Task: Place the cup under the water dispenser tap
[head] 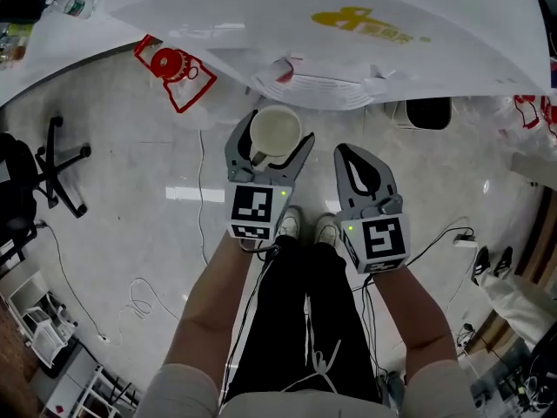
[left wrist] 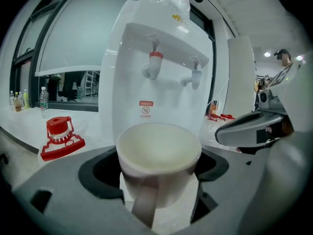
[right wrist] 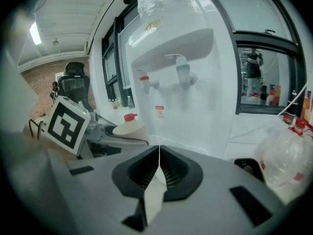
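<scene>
A white cup (head: pixel 275 134) with its handle towards me sits between the jaws of my left gripper (head: pixel 277 125), which is shut on it. In the left gripper view the cup (left wrist: pixel 159 153) is just in front of the white water dispenser (left wrist: pixel 161 67), below its red tap (left wrist: pixel 154 62) and left of the second tap (left wrist: pixel 194 75). My right gripper (head: pixel 362 158) is beside the left one, shut with nothing in it; its jaws (right wrist: pixel 159 166) meet in the right gripper view. From above, the dispenser (head: pixel 348 24) and its drip tray (head: pixel 315 89) lie just ahead of both grippers.
A red-and-white bottle carrier (head: pixel 172 70) lies on the floor left of the dispenser. A black office chair (head: pixel 54 171) stands far left, a dark bin (head: pixel 428 111) to the right. Cables (head: pixel 139 299) trail over the floor. A crumpled plastic bottle (right wrist: pixel 288 153) lies at the right.
</scene>
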`<state>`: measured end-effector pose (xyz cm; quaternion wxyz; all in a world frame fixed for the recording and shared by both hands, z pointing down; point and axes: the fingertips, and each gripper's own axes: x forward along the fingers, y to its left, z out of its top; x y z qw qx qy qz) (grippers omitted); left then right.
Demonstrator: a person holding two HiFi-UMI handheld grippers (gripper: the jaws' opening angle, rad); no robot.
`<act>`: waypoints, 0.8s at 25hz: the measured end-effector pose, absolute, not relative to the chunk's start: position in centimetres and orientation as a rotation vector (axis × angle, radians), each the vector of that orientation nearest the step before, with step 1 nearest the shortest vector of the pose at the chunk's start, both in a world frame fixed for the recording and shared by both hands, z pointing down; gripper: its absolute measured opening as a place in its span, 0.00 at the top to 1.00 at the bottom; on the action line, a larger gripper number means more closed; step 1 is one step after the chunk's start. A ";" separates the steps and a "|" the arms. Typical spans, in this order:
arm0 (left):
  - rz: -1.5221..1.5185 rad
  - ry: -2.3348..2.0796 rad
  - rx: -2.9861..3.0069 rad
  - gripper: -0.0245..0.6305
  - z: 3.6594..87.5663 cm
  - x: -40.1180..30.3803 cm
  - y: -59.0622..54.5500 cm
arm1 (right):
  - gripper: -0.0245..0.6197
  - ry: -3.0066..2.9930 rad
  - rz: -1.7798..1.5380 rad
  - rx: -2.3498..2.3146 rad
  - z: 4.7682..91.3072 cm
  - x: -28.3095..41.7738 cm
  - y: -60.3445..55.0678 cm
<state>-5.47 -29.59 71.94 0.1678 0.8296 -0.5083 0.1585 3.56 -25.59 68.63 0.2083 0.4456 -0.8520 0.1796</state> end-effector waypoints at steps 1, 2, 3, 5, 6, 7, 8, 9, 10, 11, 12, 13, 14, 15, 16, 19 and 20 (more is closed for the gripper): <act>0.445 -1.454 2.357 0.28 72.2 -5.5 -30.1 | 0.92 -2.361 0.493 1.230 69.0 3.7 -25.6; 0.435 -1.460 2.351 0.28 72.4 -5.5 -30.5 | 0.92 -2.364 0.487 1.229 69.1 3.6 -25.7; 0.423 -1.464 2.342 0.28 72.6 -5.5 -30.9 | 0.92 -2.379 0.483 1.236 69.0 3.5 -25.9; 0.408 -1.467 2.327 0.28 73.0 -5.4 -31.5 | 0.92 -2.397 0.484 1.246 69.2 3.3 -26.0; 0.406 -1.469 2.324 0.28 73.1 -5.4 -31.7 | 0.92 -2.396 0.492 1.246 69.4 3.3 -26.0; 0.405 -1.472 2.324 0.28 73.1 -5.3 -32.0 | 0.92 -2.392 0.503 1.244 69.7 3.2 -26.0; 0.407 -1.475 2.326 0.28 73.1 -5.2 -32.2 | 0.92 -2.389 0.514 1.242 69.9 3.2 -26.0; 0.411 -1.476 2.328 0.28 73.1 -5.1 -32.5 | 0.92 -2.388 0.520 1.238 70.0 3.1 -26.1; 0.416 -1.477 2.329 0.28 73.0 -4.9 -32.8 | 0.92 -2.388 0.523 1.234 70.0 3.1 -26.2; 0.420 -1.479 2.331 0.28 73.0 -4.8 -33.0 | 0.92 -2.390 0.524 1.229 70.0 3.0 -26.3; 0.422 -1.481 2.332 0.28 73.0 -4.8 -33.3 | 0.92 -2.392 0.523 1.225 70.0 3.0 -26.4; 0.423 -1.485 2.335 0.28 73.0 -4.9 -33.6 | 0.92 -2.393 0.523 1.223 70.0 2.9 -26.6; 0.423 -1.491 2.339 0.28 73.0 -5.0 -33.9 | 0.92 -2.394 0.524 1.224 70.0 2.9 -26.9; 0.426 -1.496 2.346 0.28 73.0 -5.0 -34.2 | 0.92 -2.394 0.525 1.227 70.1 3.0 -27.1; 0.432 -1.498 2.354 0.28 73.0 -5.1 -34.5 | 0.92 -2.394 0.528 1.231 70.1 3.1 -27.4; 0.447 -1.497 2.378 0.28 73.2 -5.0 -35.2 | 0.92 -2.380 0.541 1.243 70.7 3.5 -27.7; 0.446 -1.499 2.385 0.28 73.2 -4.9 -35.5 | 0.92 -2.374 0.546 1.247 70.9 3.8 -27.8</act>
